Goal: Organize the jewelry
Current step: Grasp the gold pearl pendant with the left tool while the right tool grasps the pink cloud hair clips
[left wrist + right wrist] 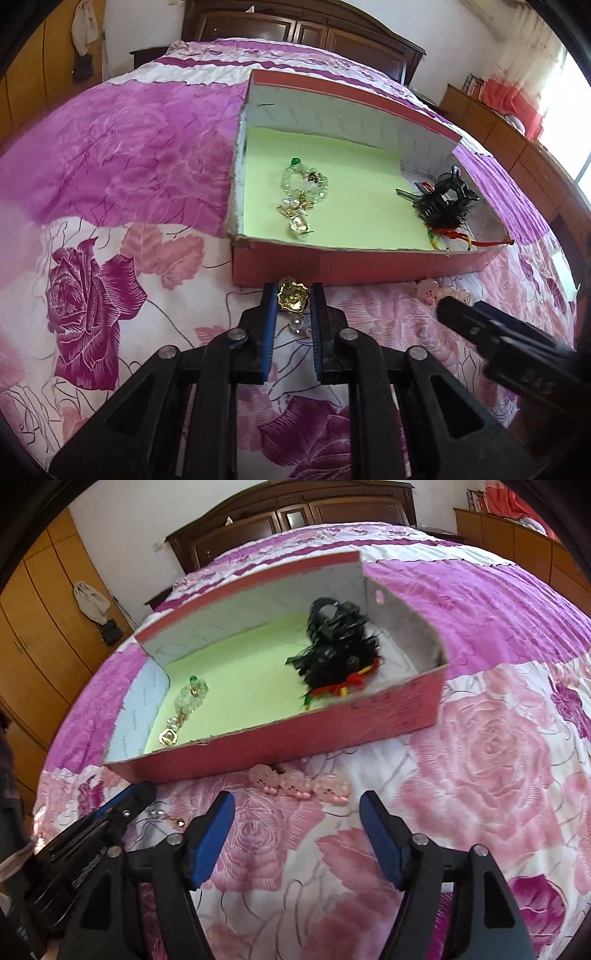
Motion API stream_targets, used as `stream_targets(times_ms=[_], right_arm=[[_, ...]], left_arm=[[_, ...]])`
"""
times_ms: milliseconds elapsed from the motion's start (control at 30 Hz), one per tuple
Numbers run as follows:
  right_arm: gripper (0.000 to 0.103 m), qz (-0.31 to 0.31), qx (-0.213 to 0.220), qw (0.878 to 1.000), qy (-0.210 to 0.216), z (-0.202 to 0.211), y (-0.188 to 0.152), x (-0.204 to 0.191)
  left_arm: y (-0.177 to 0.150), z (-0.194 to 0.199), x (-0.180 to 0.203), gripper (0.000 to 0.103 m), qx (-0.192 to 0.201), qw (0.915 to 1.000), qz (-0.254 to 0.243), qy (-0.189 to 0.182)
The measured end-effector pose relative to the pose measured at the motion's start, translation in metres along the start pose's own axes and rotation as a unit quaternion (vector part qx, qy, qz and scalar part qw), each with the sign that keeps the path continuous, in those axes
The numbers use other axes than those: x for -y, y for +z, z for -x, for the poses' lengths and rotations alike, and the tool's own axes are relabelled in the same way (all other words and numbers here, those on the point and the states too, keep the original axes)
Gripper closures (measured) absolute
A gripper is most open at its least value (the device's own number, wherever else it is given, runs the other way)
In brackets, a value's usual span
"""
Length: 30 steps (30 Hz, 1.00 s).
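Observation:
A red cardboard box (332, 264) with a pale green liner lies on the bed. Inside it are a clear bead bracelet (304, 181), a gold pearl earring (297, 218), and black hair clips (443, 201) with red cord at the right end. My left gripper (293, 295) is shut on a gold earring (293, 300) just before the box's front wall; its pearl hangs below. My right gripper (297, 805) is open and empty, just short of a pink bear hair clip (299, 784) lying on the bedspread by the box (369, 727).
The bed carries a pink and purple rose bedspread (92, 295). A dark wooden headboard (306, 33) stands at the far end. Wooden wardrobes (40, 627) are on the left and low cabinets (517, 147) on the right. The right gripper's body shows in the left wrist view (509, 347).

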State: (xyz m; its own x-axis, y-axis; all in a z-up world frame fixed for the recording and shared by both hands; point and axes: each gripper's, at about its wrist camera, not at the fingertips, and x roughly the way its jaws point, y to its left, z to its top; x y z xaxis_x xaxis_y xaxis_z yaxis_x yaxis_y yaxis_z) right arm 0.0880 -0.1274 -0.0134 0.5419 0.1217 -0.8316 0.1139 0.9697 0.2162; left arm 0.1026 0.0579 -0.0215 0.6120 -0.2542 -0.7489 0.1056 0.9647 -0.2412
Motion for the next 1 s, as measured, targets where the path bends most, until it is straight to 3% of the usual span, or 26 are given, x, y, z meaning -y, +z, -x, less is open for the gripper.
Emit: stream_targets(times_ms=[167,467,600,1000], right_arm=[[0.028,0.003,0.006,1.0,-0.03,-0.016,0.002,-0.009],[0.022,-0.003,0.015,0.999,-0.04,-0.032,0.005,-0.007],[0.032,0.0,0.021,0.998,-0.053,-0.033,0.004,-0.006],[0.033,-0.022,0.022,0.999,-0.024,-0.011,-0.001,0.009]], left_arm=[[-0.001,-0.002,-0.003,0.094,0.0,1.0,0.007,-0.005],[-0.003,-0.004,-0.006,0.094,-0.001,0.9999,0.012,-0.008],[-0.003,-0.004,-0.006,0.094,-0.001,0.9999,0.012,-0.008],[-0.003,-0.002,-0.003,0.094,0.002,1.0,0.007,-0.002]])
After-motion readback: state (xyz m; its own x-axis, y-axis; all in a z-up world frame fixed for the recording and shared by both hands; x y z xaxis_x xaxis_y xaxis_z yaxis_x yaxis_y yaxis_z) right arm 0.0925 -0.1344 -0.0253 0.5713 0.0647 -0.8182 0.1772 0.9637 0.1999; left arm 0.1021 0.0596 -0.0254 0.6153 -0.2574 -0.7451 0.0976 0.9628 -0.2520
